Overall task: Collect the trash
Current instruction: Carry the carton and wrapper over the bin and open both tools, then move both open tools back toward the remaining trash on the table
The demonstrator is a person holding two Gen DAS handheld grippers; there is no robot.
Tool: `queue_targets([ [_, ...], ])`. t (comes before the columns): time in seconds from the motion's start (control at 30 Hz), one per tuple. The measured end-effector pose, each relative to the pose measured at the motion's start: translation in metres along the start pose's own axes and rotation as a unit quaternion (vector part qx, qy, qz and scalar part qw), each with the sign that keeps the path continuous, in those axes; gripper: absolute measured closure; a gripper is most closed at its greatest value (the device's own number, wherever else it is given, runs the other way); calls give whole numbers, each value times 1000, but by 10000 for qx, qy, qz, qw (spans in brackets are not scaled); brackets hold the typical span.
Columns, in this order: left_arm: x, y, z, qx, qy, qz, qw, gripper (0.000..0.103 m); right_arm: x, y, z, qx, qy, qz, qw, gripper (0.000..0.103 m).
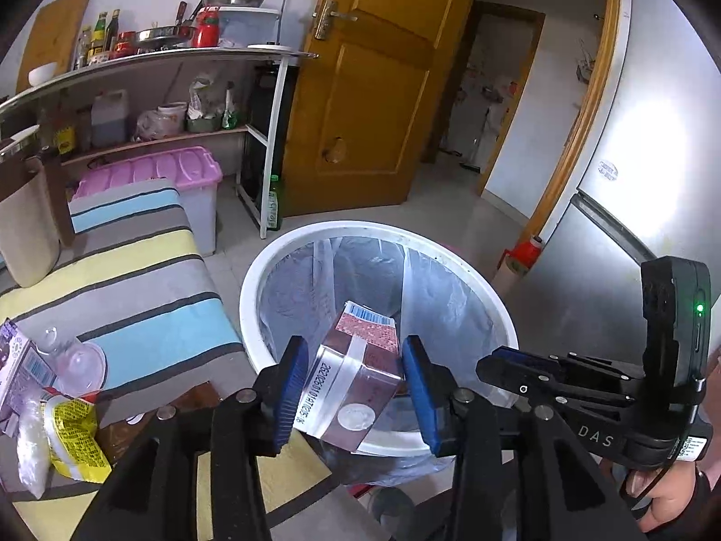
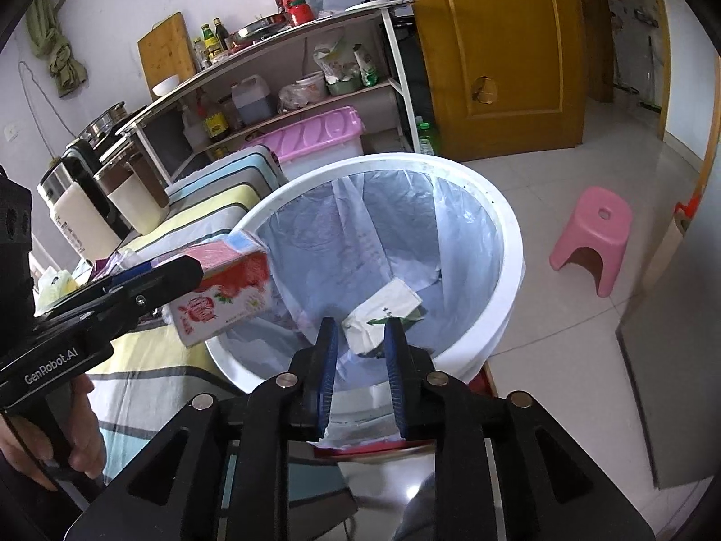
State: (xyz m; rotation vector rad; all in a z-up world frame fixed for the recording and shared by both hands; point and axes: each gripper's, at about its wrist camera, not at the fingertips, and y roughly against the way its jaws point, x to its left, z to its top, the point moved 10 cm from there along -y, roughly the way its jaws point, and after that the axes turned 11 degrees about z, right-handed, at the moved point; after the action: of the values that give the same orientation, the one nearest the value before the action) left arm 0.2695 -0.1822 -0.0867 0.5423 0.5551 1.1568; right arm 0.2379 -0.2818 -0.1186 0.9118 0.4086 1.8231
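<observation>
Trash drop underway: left gripper [image 1: 356, 387], jaws parted, straddles a milk carton [image 1: 360, 378] over the bin [image 1: 450, 266]; right gripper [image 2: 362, 356] open, white wrapper [image 2: 381, 315] falling. Next, fetch remaining litter.

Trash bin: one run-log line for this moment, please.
left hand-held gripper: releasing milk carton | right hand-held gripper: open, crumpled paper dropping | white trash bin: lined

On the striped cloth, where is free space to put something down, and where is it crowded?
The striped cloth is bare between the white bin and the beige container. Its near corner is crowded: a yellow wrapper, clear plastic lids and a purple carton lie together there.
</observation>
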Motion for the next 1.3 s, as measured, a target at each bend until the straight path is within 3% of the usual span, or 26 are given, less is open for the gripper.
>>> queue_targets([
  [0.17, 7, 13, -3, -70, 98, 35, 9999, 59, 6, 7, 1, -126, -51, 91, 9999, 79],
  [0.3, 12, 25, -8, -103, 136, 89, 9998, 59, 20, 13, 2, -264, 26, 210, 9994, 59],
  [0.6, 24, 66, -17, -302, 212, 223, 9991, 59, 54, 25, 5, -455, 298, 434, 9976, 59],
  [1.23, 81, 122, -55, -413, 611, 758, 9944, 59, 116, 29, -1, -336, 459, 1143, 9918, 58],
  [1.3, 87, 126, -60, -414, 669, 822, 9935, 59, 120, 30, -1, -345, 474, 1202, 9910, 52],
])
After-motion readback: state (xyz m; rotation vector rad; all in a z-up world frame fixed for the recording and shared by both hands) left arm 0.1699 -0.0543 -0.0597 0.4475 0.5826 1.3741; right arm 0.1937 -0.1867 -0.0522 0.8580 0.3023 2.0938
